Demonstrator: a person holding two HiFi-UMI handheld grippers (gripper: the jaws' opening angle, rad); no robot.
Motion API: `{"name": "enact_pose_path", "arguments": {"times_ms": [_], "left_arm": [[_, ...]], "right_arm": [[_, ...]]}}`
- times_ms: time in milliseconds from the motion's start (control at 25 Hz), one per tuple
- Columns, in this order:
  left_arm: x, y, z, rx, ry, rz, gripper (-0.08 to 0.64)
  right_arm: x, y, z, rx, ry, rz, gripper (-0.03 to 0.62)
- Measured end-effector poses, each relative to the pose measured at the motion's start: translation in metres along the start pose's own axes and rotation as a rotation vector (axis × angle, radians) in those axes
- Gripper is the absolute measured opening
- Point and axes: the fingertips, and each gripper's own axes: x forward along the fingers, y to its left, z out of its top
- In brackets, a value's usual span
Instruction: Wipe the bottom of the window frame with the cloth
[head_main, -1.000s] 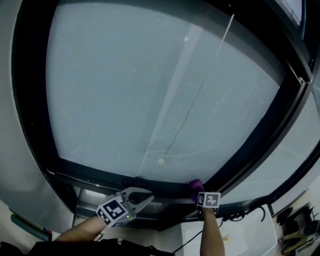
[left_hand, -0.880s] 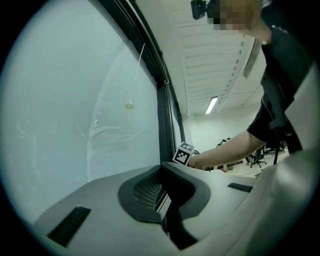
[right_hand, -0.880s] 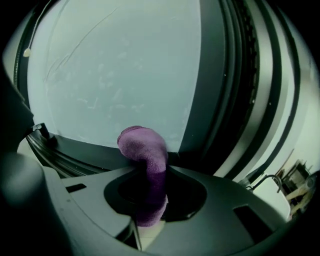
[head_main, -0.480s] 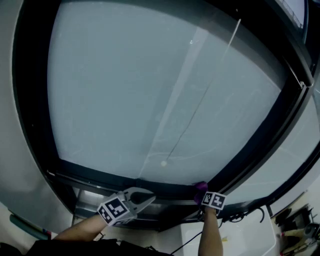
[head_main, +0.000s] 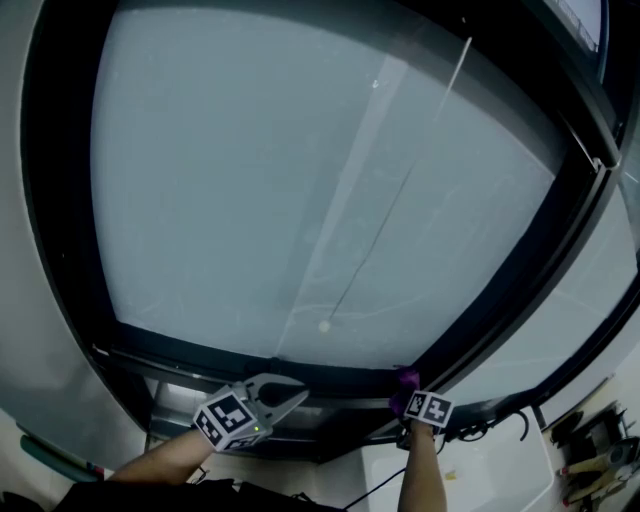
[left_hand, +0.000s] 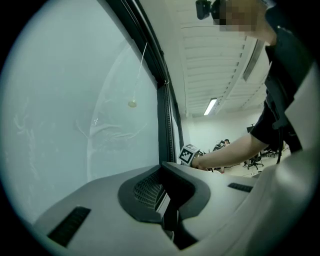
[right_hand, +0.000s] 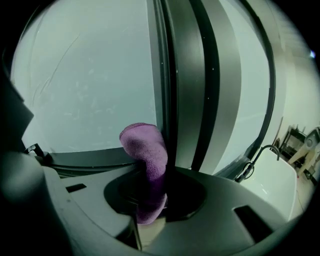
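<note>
Can only make out a purple tip of cloth in head view, lower right of centre, at bottom of window frame. Right tool clamped on cloth, lower end buried between jaws. Left tool closed, empty, lower left of centre.

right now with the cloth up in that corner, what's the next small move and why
Probably slide the right claw leftward along the bottom frame rail. Its jaws are shut on the purple cloth, whose tip sits in the right corner beside the upright post, so the rail's whole length lies to the left.
</note>
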Motion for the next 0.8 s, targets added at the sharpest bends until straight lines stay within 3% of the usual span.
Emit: {"name": "enact_pose_path", "arguments": {"times_ms": [200,360,600,800], "left_arm": [[-0.004,0.003,0.006,-0.058,-0.025,0.005,0.0],[-0.005,0.003,0.007,-0.07,-0.035,0.013,0.0],[-0.008,0.007,0.006,-0.104,-0.076,0.047,0.0],[-0.01,0.009,0.006,-0.103,-0.077,0.053,0.0]], "right_arm": [[-0.01,0.003,-0.016,-0.023,-0.026,0.036,0.092],[-0.03,0.021,-0.015,-0.065,-0.142,0.098,0.091],[-0.086,0.078,-0.027,0.029,-0.369,0.365,0.091],[-0.109,0.102,-0.037,-0.062,-0.46,0.412,0.091]]}}
